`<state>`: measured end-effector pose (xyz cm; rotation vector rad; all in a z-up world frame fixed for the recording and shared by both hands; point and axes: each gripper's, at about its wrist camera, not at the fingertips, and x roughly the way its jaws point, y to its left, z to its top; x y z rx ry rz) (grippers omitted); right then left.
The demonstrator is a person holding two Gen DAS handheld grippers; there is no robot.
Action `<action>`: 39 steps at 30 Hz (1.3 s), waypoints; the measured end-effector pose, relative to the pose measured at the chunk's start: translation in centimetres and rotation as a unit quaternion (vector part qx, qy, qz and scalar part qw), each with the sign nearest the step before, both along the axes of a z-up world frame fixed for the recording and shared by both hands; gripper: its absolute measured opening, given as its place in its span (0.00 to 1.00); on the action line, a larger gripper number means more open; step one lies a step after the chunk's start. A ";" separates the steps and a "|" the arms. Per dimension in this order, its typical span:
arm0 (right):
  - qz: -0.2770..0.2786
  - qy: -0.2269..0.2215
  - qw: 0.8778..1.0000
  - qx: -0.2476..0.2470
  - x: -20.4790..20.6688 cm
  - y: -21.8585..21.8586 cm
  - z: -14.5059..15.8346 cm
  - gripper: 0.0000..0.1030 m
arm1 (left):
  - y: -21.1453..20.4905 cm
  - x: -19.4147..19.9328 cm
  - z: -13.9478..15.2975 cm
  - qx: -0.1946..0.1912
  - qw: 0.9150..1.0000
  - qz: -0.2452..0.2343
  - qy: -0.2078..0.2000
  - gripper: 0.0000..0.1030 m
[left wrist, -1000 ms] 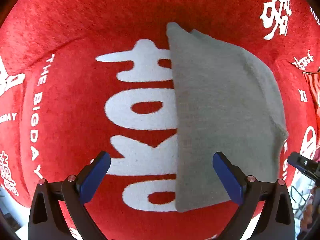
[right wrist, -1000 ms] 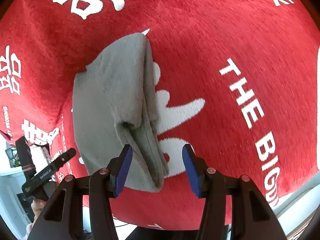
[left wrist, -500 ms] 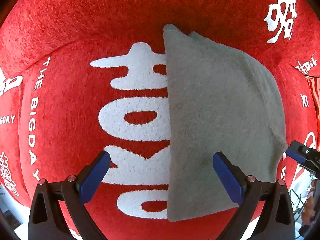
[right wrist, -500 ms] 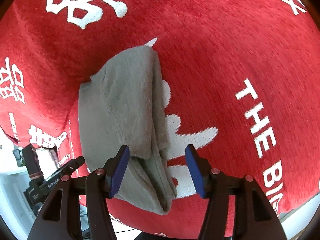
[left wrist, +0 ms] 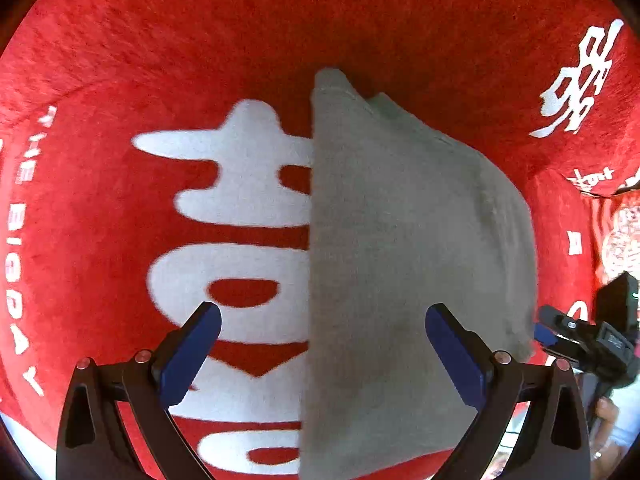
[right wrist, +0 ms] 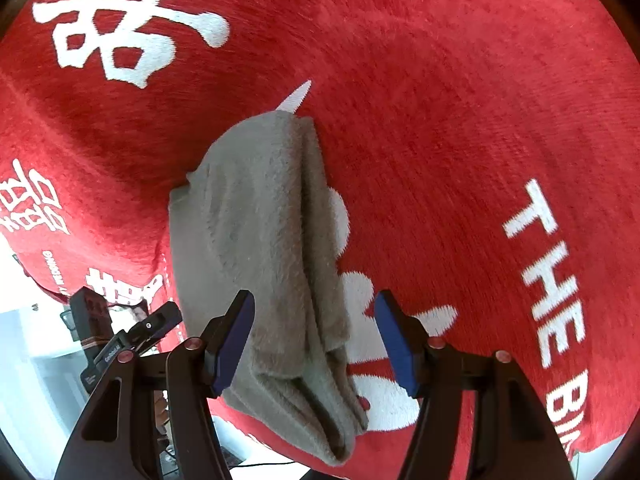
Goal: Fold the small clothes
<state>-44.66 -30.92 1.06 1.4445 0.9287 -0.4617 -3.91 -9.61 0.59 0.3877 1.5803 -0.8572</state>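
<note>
A folded grey fleece garment (left wrist: 400, 264) is lying flat on a red plush cloth with white lettering and characters (left wrist: 160, 60), which is covering the counter. In the left wrist view its long straight folded edge is running down the middle of the picture, and part of a large white character is being covered by it. In the right wrist view the same grey garment (right wrist: 260, 240) is being seen from its layered side, where several stacked folds are showing at the near end.

The left tongs (left wrist: 320, 348) are being held released above the cloth, with the blue pads spread wide; the garment's straight edge is lying between them, and neither pad is pressing on fabric. The right tongs (right wrist: 316, 340) are also being held released: their jaws have just been opening, and the garment's thick folded end is lying between the blue pads without being squeezed by them.

At the right edge of the left view, part of the other black tool is being seen, with a hand (left wrist: 608, 412) beneath it. The cloth's edge is hanging over the counter at the lower left of the right view.
</note>
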 end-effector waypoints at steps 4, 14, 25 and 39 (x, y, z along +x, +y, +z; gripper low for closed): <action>-0.005 -0.028 0.999 0.024 0.2 -0.3 -1.0 0.64 | -1.2 -0.5 -1.5 -0.005 0.999 -0.019 0.026 1.00; 0.050 -0.067 0.995 0.059 4.1 -0.2 -3.1 0.68 | -4.5 -1.9 -3.9 -0.012 0.996 -0.066 0.057 1.00; 0.079 -0.102 0.990 0.053 5.8 0.1 -3.4 0.74 | -7.1 -3.7 -4.8 -0.011 0.996 -0.076 0.042 1.00; 0.058 -0.160 0.983 0.067 4.9 1.2 -0.4 0.34 | -3.9 -2.6 0.2 -0.070 0.994 -0.081 0.023 0.39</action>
